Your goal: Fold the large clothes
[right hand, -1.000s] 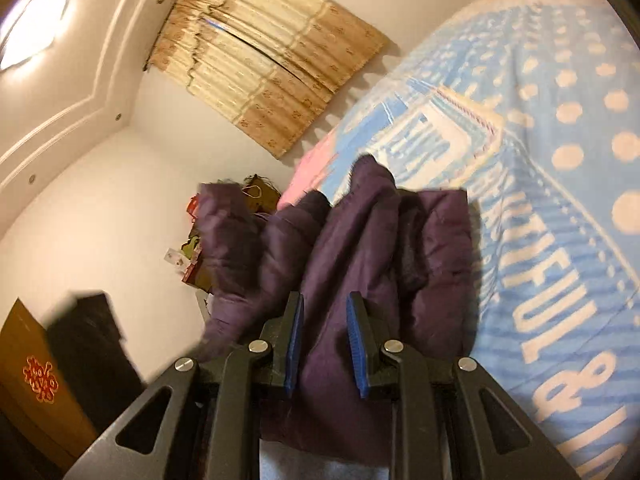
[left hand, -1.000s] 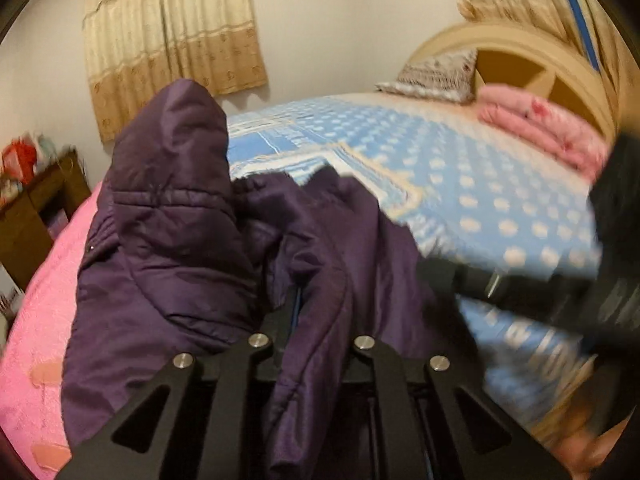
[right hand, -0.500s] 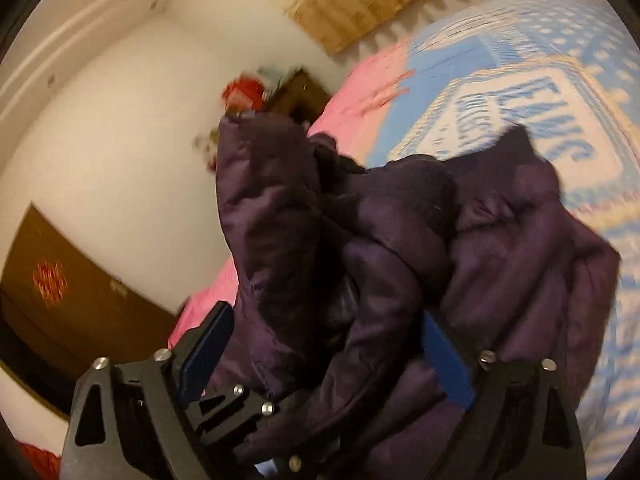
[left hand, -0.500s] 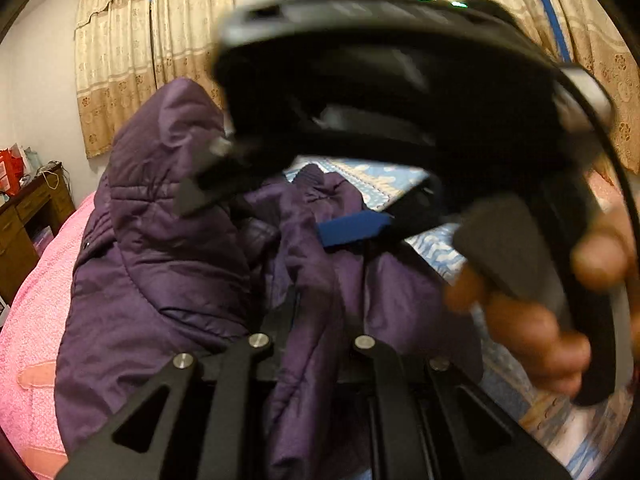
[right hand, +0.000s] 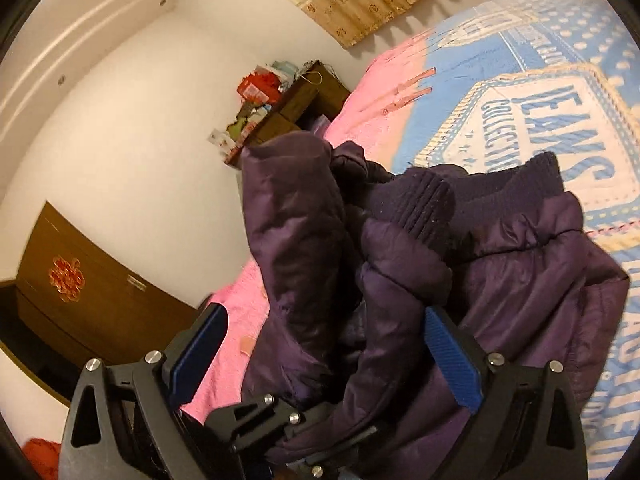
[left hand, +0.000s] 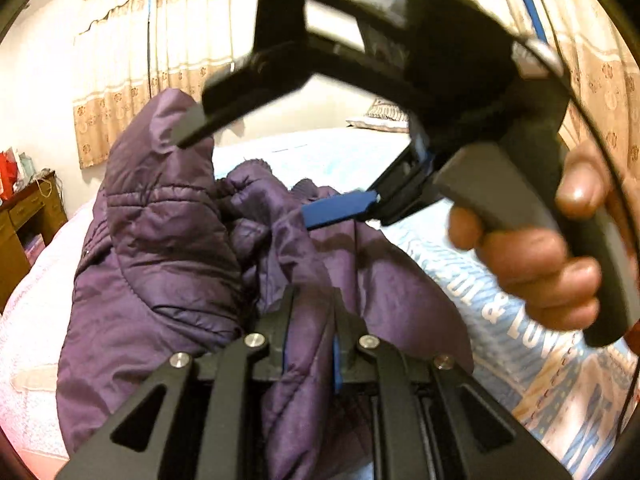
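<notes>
On the bed (right hand: 500,52), toward its pink (left hand: 24,344) left edge, lies the bunched purple jacket (left hand: 160,248). Left of the jacket, that pink strip is bare. The left gripper (left hand: 308,320) is clamped on a jacket fold. The right gripper (right hand: 320,344), jaws just opened wide, straddles the jacket unpressed. Right of the jacket stretches bare blue cover (right hand: 600,80).

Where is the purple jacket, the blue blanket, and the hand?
purple jacket (left hand: 160,240), left wrist view, on its puffy quilted part.
blue blanket (right hand: 500,56), right wrist view, on a bare blue patch.
hand (left hand: 536,264), left wrist view, on the curled fingers.
</notes>
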`<state>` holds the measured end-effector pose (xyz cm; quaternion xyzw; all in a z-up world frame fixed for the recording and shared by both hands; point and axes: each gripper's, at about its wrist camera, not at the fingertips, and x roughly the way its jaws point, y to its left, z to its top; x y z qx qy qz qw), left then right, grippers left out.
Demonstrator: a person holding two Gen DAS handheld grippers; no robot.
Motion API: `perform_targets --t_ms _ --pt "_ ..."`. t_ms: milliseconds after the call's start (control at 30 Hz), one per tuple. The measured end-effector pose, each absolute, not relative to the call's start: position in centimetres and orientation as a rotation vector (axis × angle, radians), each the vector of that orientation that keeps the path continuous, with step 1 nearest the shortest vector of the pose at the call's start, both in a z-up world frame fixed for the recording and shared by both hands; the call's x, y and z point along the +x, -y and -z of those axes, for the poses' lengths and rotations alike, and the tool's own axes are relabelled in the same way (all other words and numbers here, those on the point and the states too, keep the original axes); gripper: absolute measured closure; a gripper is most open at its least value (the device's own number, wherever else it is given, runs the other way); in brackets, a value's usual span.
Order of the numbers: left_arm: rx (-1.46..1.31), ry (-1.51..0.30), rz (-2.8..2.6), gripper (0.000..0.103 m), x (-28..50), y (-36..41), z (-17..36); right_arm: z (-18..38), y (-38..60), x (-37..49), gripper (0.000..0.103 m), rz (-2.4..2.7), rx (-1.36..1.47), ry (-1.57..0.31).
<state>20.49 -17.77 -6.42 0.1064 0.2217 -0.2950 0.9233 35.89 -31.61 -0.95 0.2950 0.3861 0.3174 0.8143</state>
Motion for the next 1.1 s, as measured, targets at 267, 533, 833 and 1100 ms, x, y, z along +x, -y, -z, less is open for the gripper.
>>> perform_targets --t_ms 267,533,833,1100 --pt "0.264 -0.483 0.602 0.086 19.1 18.0 6.0 3.3 26.0 38.3 0.001 -0.639 0.359 -0.922" --pt "0.164 -0.467 0.706 0.067 12.9 10.9 2.2 4.2 26.4 37.9 0.041 -0.565 0.431 -0.905" --pt "-0.204 -0.48 0.221 0.003 21.8 -2.7 1.5 3.8 26.3 35.7 0.046 -0.468 0.458 -0.788" --pt "-0.403 -0.723 0.222 0.02 29.0 -1.4 8.5 -0.7 21.8 32.3 0.065 -0.399 0.192 -0.655"
